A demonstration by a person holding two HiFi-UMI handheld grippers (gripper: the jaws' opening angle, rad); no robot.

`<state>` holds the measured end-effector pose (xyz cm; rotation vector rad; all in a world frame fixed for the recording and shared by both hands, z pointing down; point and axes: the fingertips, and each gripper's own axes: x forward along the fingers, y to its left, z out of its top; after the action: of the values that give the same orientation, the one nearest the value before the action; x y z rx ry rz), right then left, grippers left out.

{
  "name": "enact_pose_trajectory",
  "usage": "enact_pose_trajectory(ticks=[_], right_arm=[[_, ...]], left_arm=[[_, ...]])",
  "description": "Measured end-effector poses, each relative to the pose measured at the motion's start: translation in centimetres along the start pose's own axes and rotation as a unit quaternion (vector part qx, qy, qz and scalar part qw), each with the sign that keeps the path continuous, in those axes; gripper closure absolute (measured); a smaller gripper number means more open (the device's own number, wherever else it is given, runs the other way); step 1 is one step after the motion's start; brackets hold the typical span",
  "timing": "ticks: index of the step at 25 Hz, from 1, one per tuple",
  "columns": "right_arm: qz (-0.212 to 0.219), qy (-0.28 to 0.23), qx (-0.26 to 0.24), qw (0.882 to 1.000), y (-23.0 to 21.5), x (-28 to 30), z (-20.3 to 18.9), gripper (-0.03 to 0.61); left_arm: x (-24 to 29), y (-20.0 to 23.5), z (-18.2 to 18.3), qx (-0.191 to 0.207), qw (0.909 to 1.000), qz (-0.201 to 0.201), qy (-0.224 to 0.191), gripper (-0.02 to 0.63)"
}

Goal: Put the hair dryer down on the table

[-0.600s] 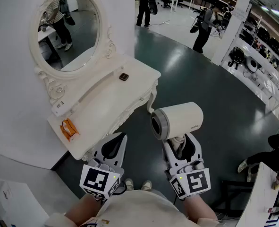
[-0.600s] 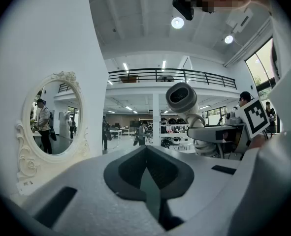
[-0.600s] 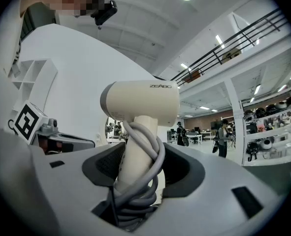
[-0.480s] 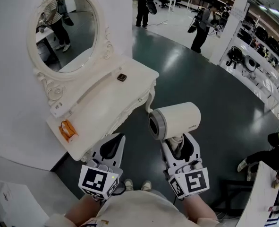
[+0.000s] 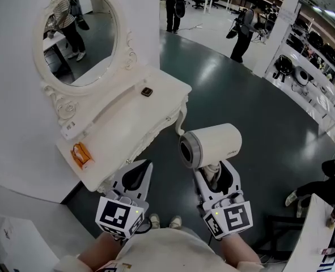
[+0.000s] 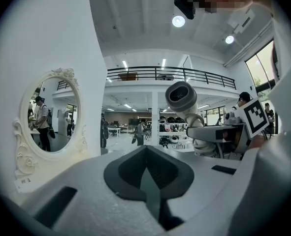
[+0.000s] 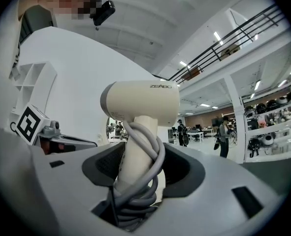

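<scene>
Right gripper [image 5: 215, 174] clamped on the hair dryer [image 5: 212, 145], table [image 5: 127, 119] at ten o'clock, and the wrapped cord [image 7: 144, 173] could let it slip

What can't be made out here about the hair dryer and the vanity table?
- Cream hair dryer: its grey cord's end is hidden between the right gripper's jaws, right gripper view.
- Small orange item on the white vanity table: too small to identify, head view.
- Small dark square thing there: too small, head view.
- Table top: hidden by the left gripper's body, left gripper view.
</scene>
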<state>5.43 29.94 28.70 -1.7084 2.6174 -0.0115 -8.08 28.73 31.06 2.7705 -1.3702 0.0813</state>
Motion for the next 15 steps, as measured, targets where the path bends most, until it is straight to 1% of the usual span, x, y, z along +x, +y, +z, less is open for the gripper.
enact_pose_trajectory(ticks=[7, 15], right_arm=[[-0.001, 0.004, 0.001, 1.000, -0.8, -0.4, -0.3, 0.348], [0.005, 0.006, 0.006, 1.000, -2.3, -1.4, -0.4, 0.348]], left_arm=[[0.5, -0.7, -0.3, 0.002, 1.0000, 0.000, 0.005, 0.600], [1.0, -2.6, -0.5, 0.009, 0.9999, 0.005, 0.013, 0.600]])
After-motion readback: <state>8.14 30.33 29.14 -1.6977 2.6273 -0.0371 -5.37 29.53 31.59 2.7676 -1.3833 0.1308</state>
